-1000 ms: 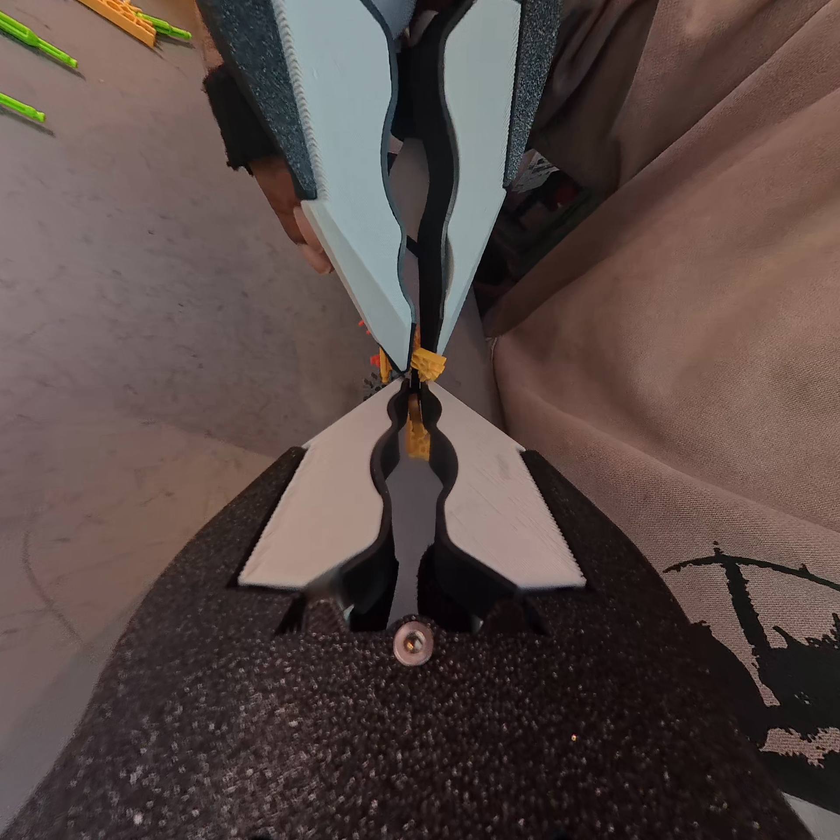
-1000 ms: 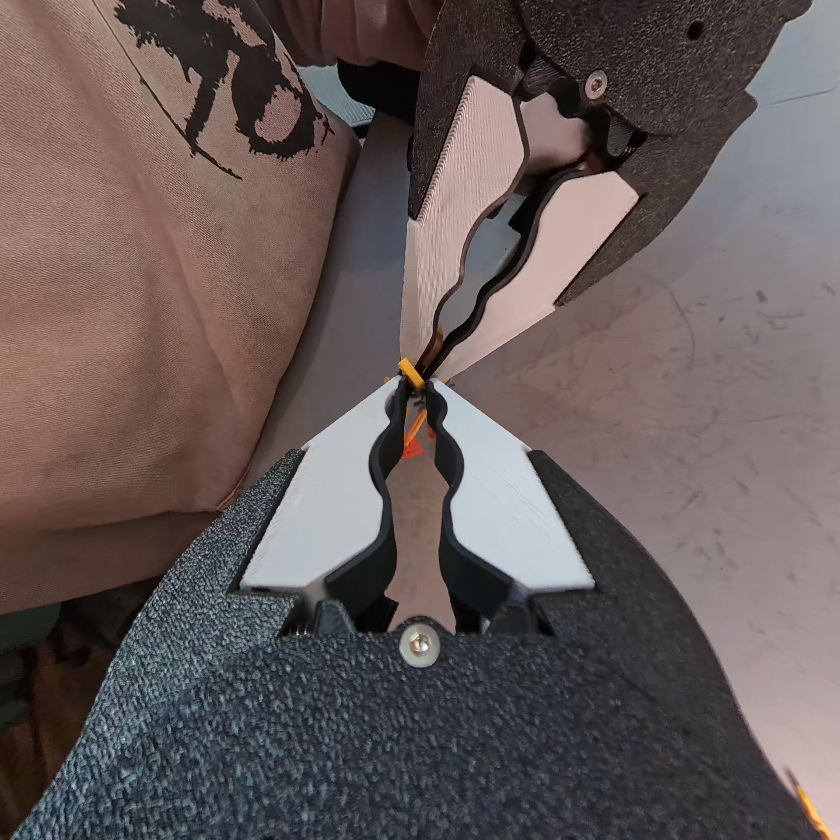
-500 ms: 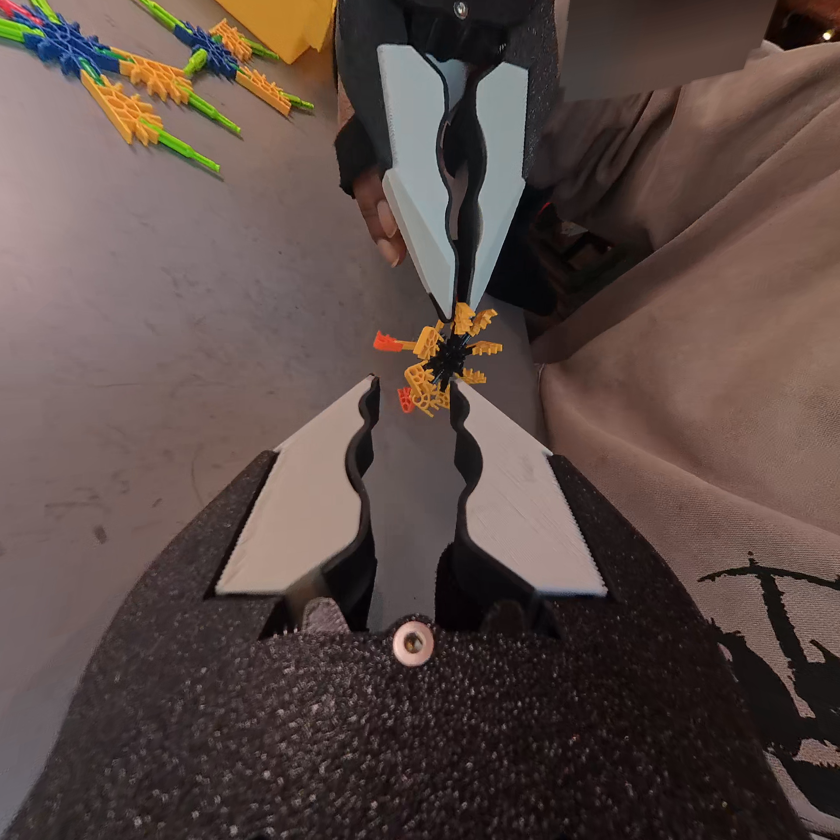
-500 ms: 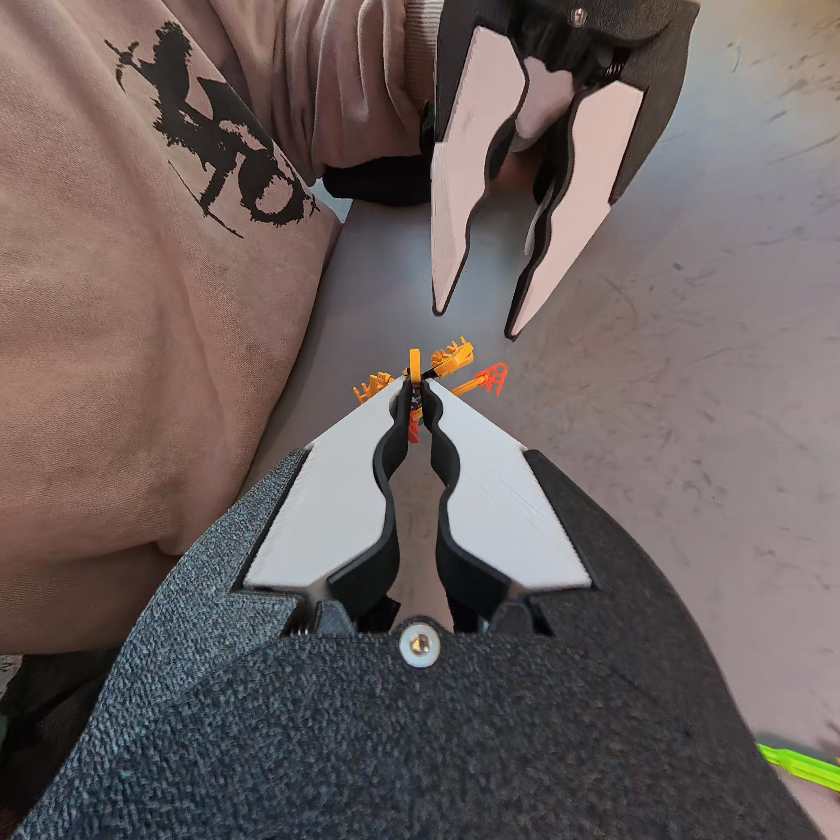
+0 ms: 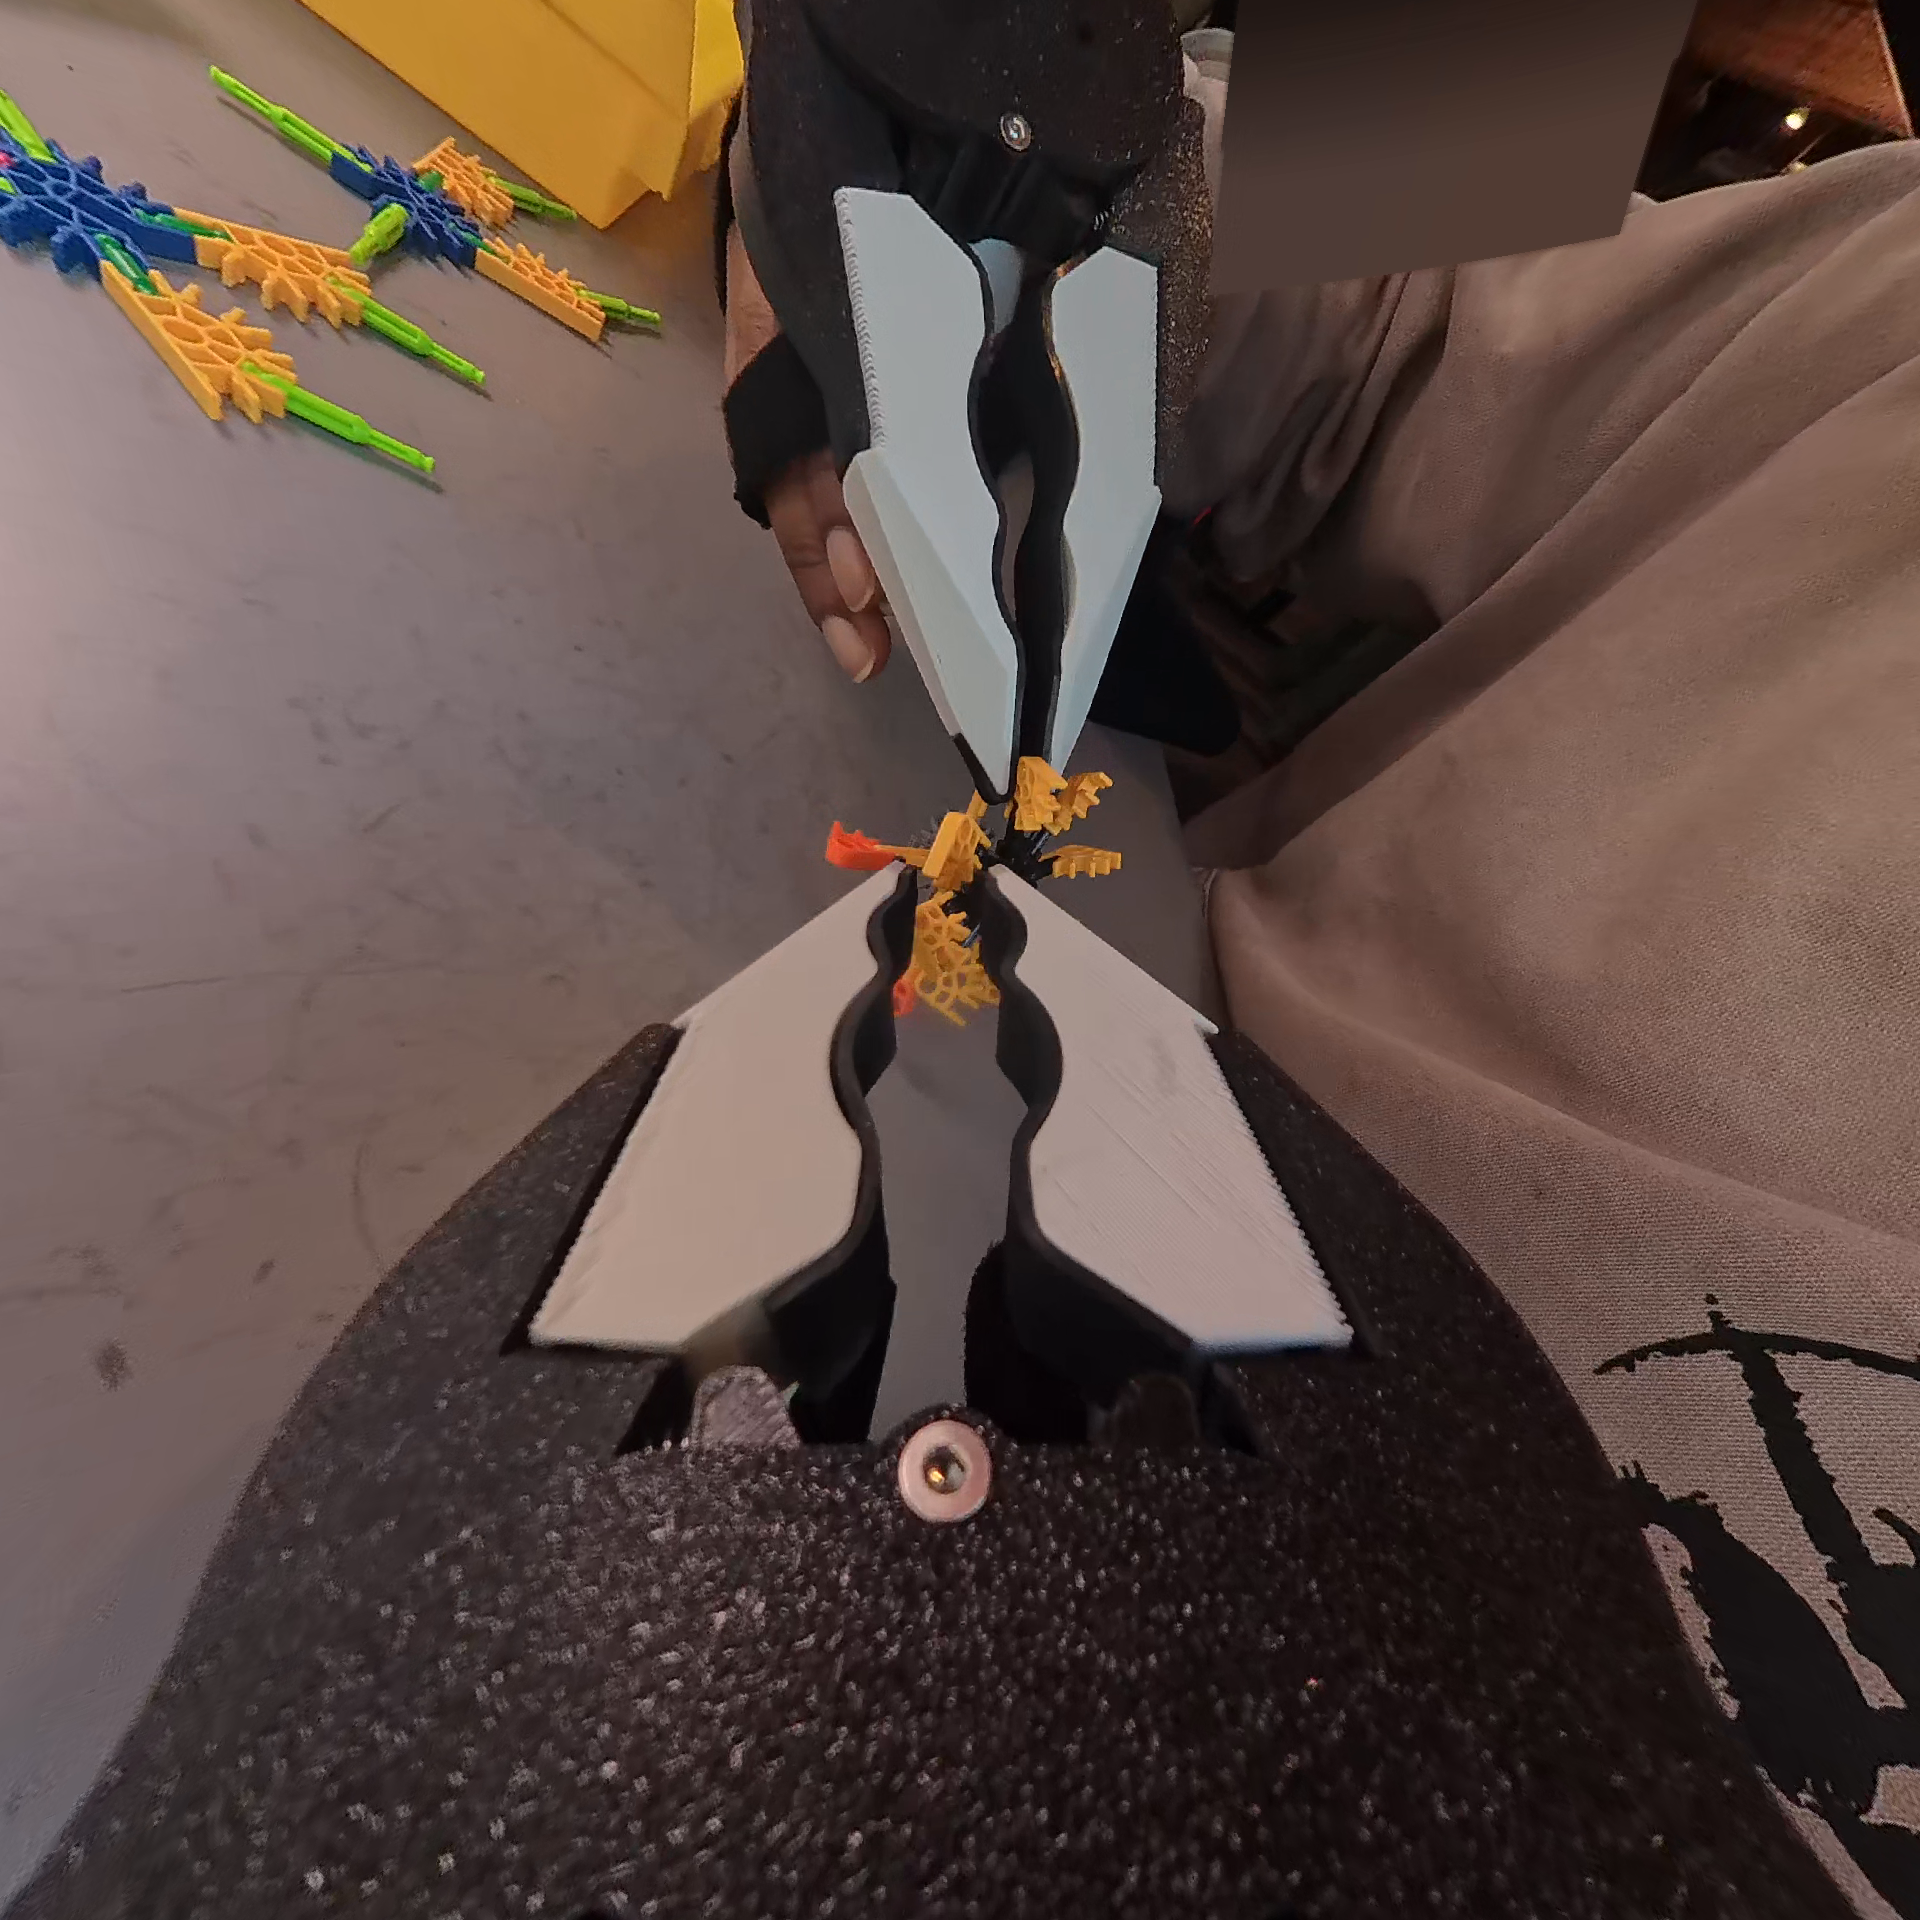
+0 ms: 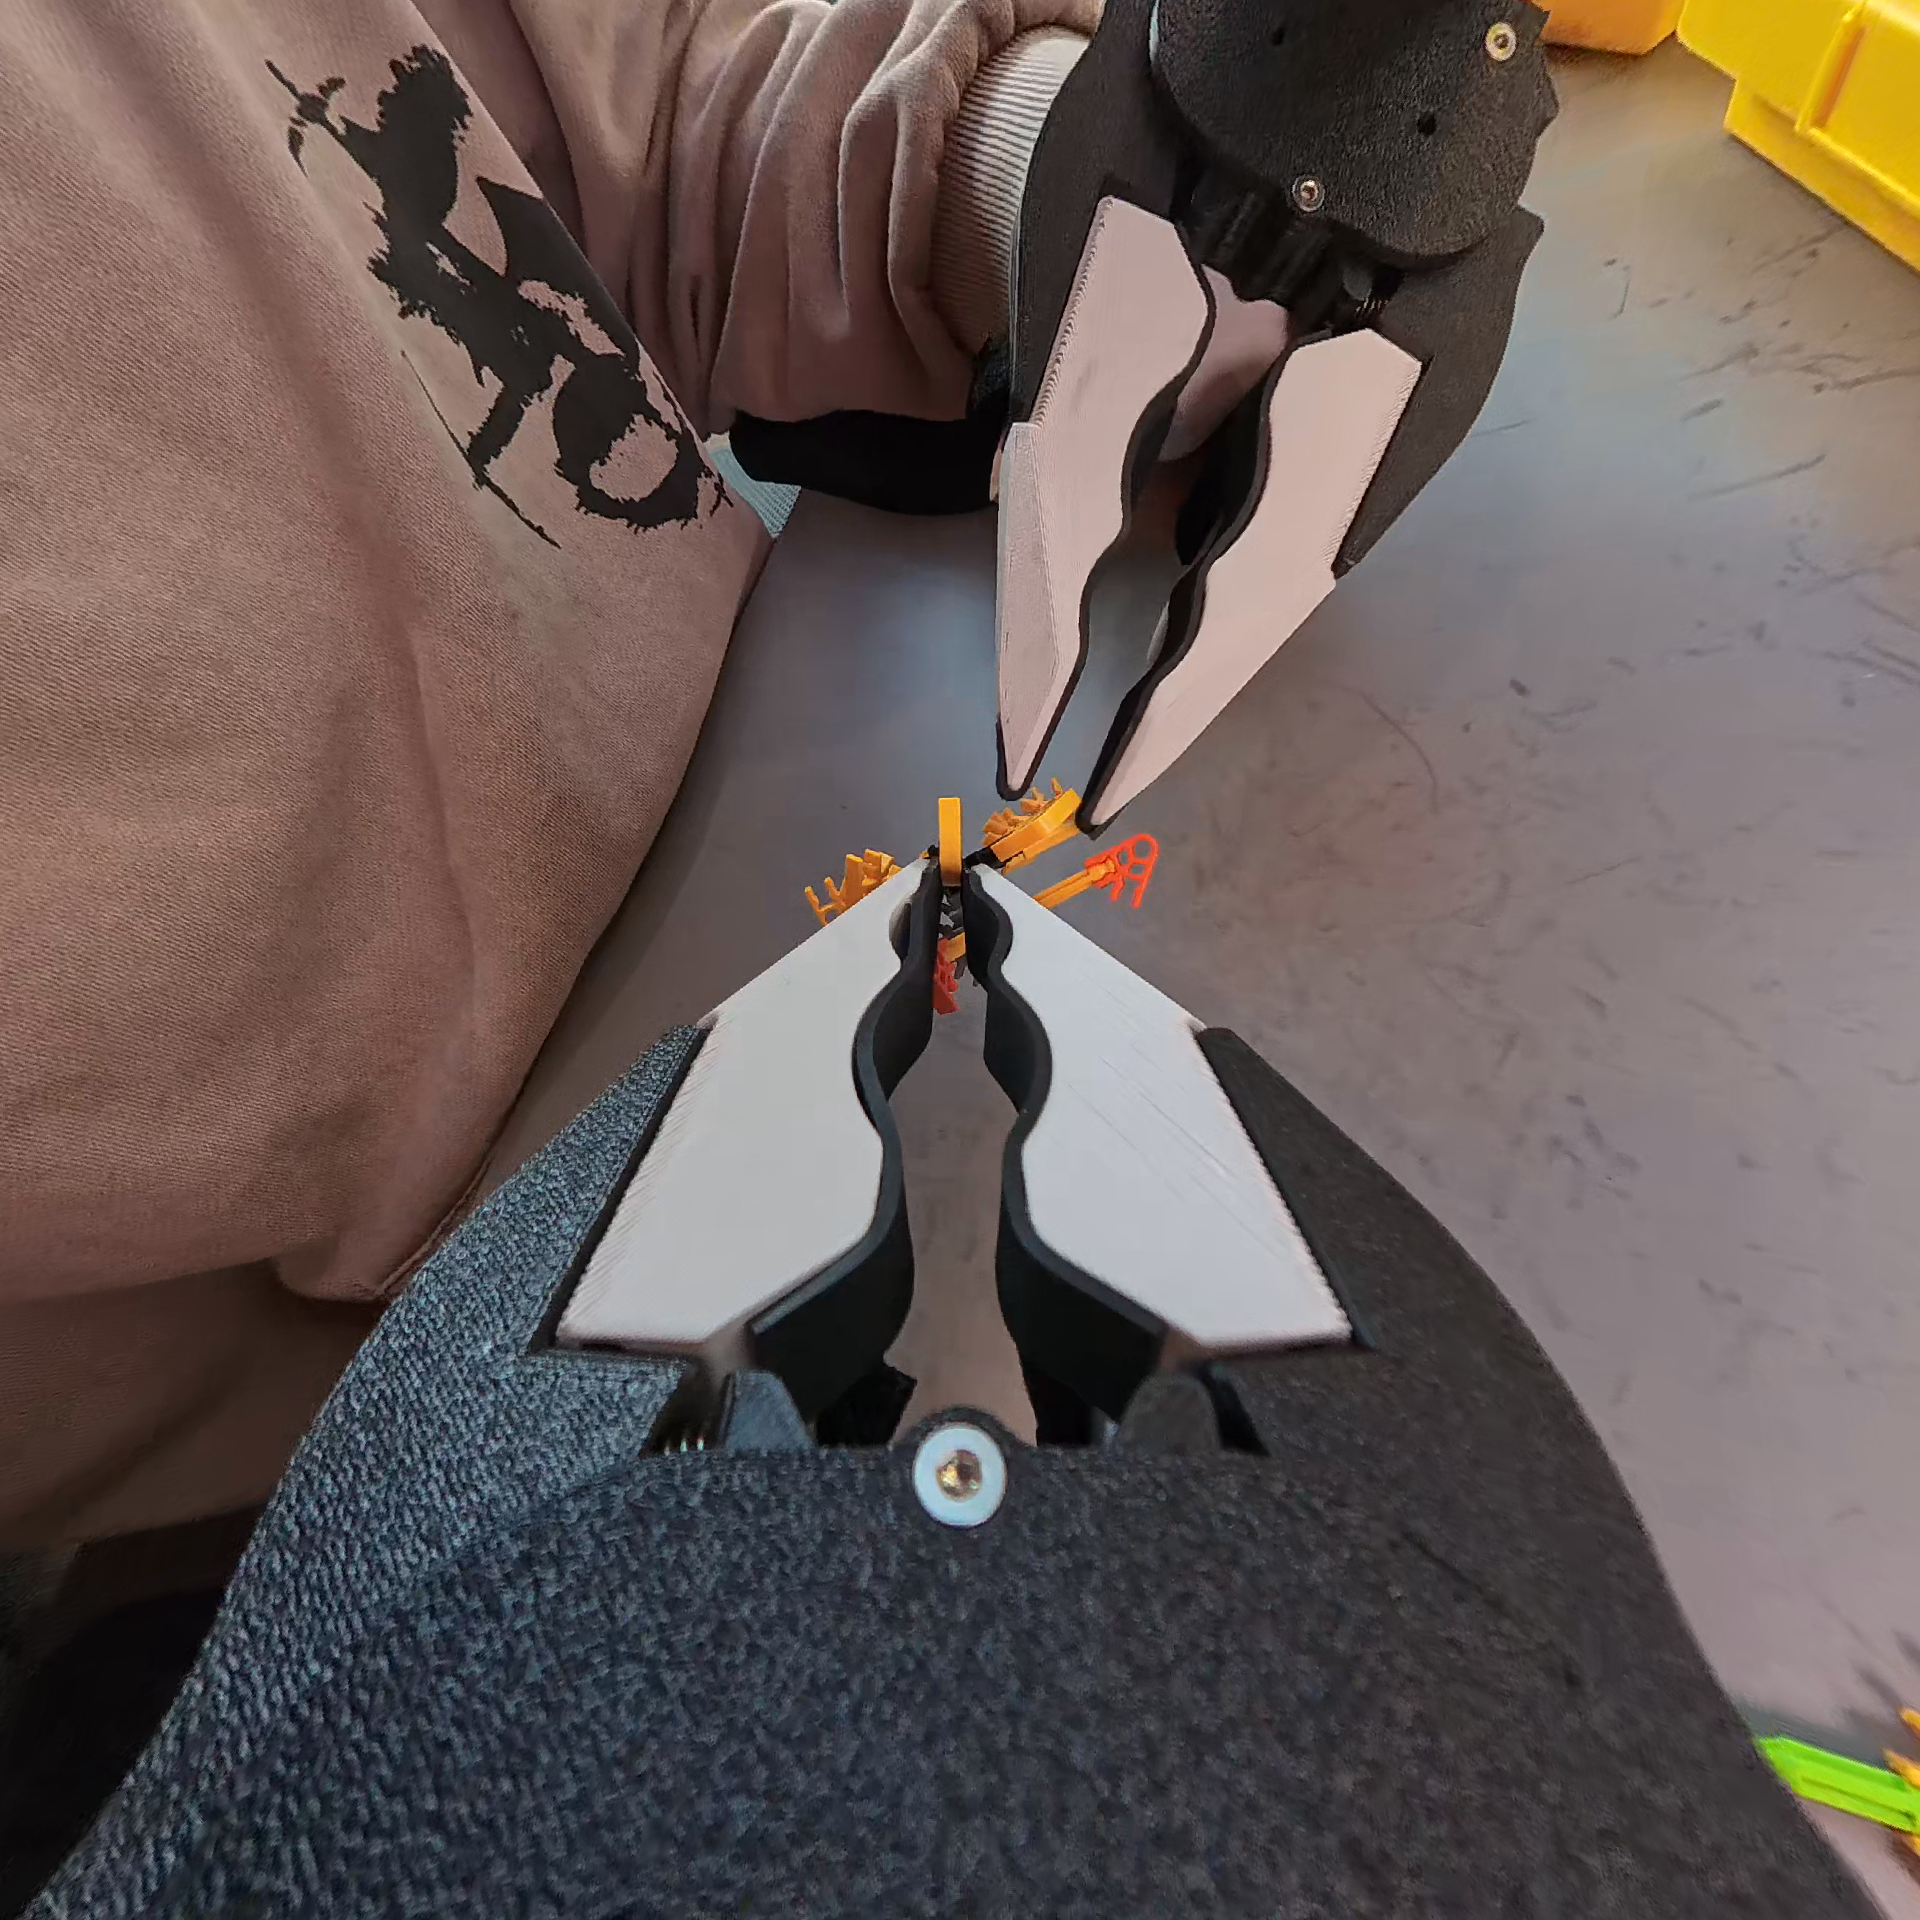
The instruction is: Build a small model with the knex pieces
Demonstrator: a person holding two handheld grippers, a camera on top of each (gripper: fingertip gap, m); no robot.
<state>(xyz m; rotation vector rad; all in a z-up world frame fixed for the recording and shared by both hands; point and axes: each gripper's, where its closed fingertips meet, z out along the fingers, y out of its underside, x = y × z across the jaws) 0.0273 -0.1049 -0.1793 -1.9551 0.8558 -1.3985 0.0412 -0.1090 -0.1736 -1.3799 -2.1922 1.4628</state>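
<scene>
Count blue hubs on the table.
2: one blue hub at the frame's left edge, partly cropped; another near the yellow bin. More may lie out of view.

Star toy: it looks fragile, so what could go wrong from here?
The right hand-held gripper pinches the star toy only at its very tip; it could slip out.
The open left hand-held gripper straddles a yellow spoke; closing off-centre might pop it loose.

The small spoked toy piece (image 5: 997, 862) hung above the grey table (image 5: 312, 727), a black hub ringed with yellow-orange snowflake-shaped connectors and orange-red tips. The right gripper (image 6: 948, 881) pinched it at the hub; the left gripper (image 5: 948, 883) stood parted around one yellow connector.
</scene>
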